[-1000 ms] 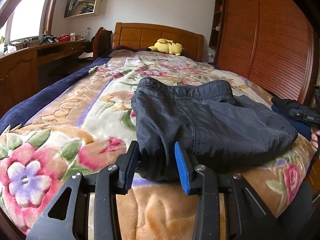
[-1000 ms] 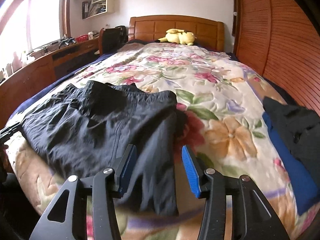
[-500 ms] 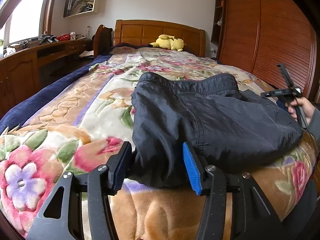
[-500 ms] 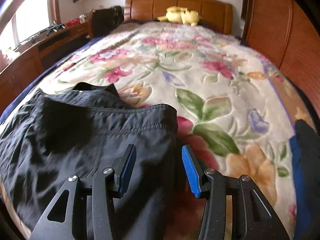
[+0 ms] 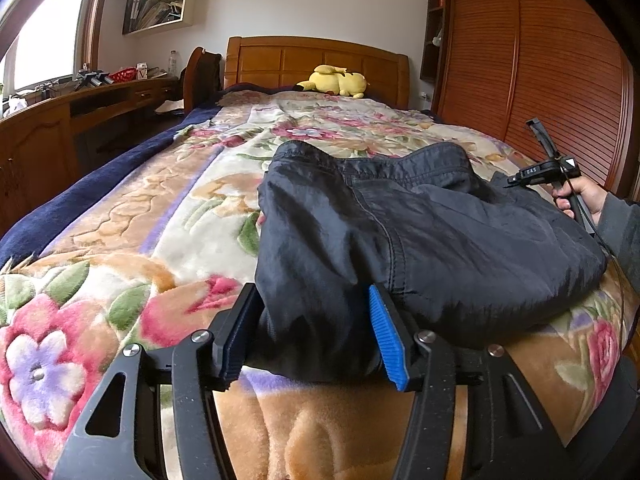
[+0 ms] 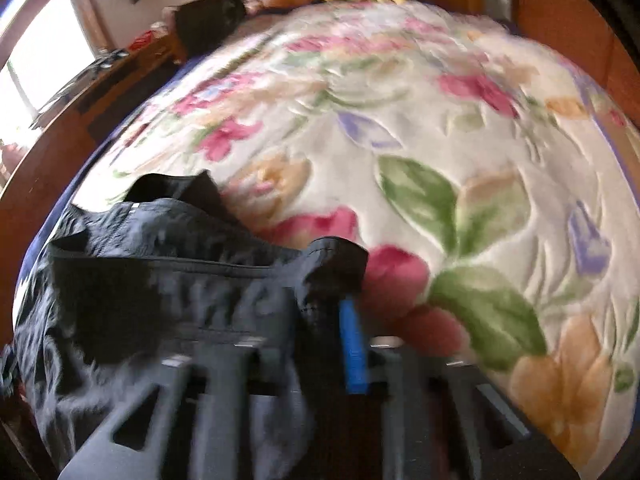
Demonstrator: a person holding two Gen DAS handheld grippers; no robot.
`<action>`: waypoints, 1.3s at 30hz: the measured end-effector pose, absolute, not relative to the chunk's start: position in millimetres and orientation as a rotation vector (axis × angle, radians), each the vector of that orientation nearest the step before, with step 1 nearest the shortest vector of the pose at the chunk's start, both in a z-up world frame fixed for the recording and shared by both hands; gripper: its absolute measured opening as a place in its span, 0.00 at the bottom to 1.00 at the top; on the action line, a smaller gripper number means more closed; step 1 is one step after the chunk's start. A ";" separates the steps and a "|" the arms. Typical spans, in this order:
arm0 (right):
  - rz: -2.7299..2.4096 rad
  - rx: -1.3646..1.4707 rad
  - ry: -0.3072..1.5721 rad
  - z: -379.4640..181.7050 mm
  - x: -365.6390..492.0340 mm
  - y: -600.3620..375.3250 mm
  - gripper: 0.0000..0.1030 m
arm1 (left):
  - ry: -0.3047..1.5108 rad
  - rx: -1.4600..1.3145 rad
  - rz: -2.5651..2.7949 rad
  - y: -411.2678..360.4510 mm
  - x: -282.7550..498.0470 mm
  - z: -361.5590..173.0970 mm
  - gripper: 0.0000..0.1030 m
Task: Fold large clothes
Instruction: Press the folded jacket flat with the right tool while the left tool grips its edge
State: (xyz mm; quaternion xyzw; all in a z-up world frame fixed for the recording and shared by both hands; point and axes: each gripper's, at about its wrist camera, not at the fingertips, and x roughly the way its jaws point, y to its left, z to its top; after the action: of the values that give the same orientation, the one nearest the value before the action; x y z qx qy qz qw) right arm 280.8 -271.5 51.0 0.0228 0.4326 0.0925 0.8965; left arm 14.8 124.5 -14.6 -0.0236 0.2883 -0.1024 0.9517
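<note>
While both grippers are set at the dark trousers (image 5: pixel 400 232), a fold across the floral bedspread (image 5: pixel 132 216) is being prepared.

The trousers are laid near the foot of the bed, waistband turned toward the headboard, long axis running left to right. The left gripper (image 5: pixel 310 332) is held spread, a bunched near corner of cloth lying between its pads but not yet pinched. The right gripper (image 6: pixel 320 312) is seen blurred, apparently pressed together on the far waistband corner, though this cannot be told for certain. The coming move is judged to turn on the left gripper, nearer the near edge, closing before cloth is lifted.
</note>
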 end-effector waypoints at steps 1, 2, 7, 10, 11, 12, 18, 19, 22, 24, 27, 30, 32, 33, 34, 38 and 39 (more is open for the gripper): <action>0.181 0.036 0.879 54.1 279.2 -271.6 0.07 | 0.584 -0.052 -0.208 125.0 14.8 -14.1 0.55; 0.154 0.015 0.841 58.9 275.1 -271.9 0.06 | 0.583 -0.055 -0.207 125.3 14.9 -13.7 0.56; -0.085 -0.035 0.655 86.6 266.8 -280.4 0.06 | 0.579 -0.050 -0.195 123.9 16.3 -13.7 0.56; -0.140 -0.115 0.745 72.7 285.4 -272.8 0.06 | 0.585 -0.056 -0.187 125.5 17.4 -15.0 0.56; -0.149 -0.144 0.771 67.8 289.2 -268.2 0.06 | 0.588 -0.055 -0.185 125.4 17.5 -15.2 0.57; -0.155 -0.156 0.798 65.4 292.2 -265.4 0.06 | 0.590 -0.052 -0.184 125.2 17.7 -15.7 0.57; -0.115 -0.140 0.763 87.3 270.9 -251.4 0.39 | 0.601 -0.055 -0.186 127.3 19.1 -17.3 0.58; -0.088 -0.126 0.742 91.9 260.0 -249.6 0.53 | 0.602 -0.056 -0.185 127.8 19.1 -17.6 0.59; -0.034 -0.112 0.695 101.6 216.4 -244.3 0.63 | 0.605 -0.055 -0.183 128.6 19.0 -18.4 0.60; 0.007 -0.123 0.681 95.6 181.7 -236.1 0.63 | 0.606 -0.054 -0.183 129.0 18.5 -19.1 0.60; 0.074 -0.149 0.669 78.9 131.3 -221.4 0.63 | 0.609 -0.055 -0.178 129.4 18.0 -20.1 0.61; 0.124 -0.167 0.667 60.0 90.2 -208.0 0.63 | 0.613 -0.054 -0.174 129.3 18.4 -21.0 0.61; 0.144 -0.142 0.675 50.1 69.6 -207.8 0.63 | 0.615 -0.054 -0.171 130.2 18.6 -21.9 0.62; 0.146 -0.124 0.683 43.7 61.8 -208.9 0.63 | 0.617 -0.055 -0.170 130.0 18.9 -22.1 0.62; 0.141 -0.103 0.688 38.2 54.9 -211.3 0.63 | 0.618 -0.055 -0.169 130.0 18.8 -22.5 0.63; 0.090 -0.091 0.676 26.9 31.4 -219.3 0.63 | 0.622 -0.054 -0.163 130.2 18.4 -24.3 0.64; 0.089 -0.082 0.671 25.5 28.5 -223.0 0.63 | 0.622 -0.054 -0.162 130.0 18.1 -24.7 0.64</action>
State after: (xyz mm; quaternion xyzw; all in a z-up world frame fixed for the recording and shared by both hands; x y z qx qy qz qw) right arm 28.5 -223.0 25.5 -0.0402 0.3288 0.0437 0.9425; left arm 18.1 130.0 -24.7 -0.0263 0.3057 -0.0796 0.9484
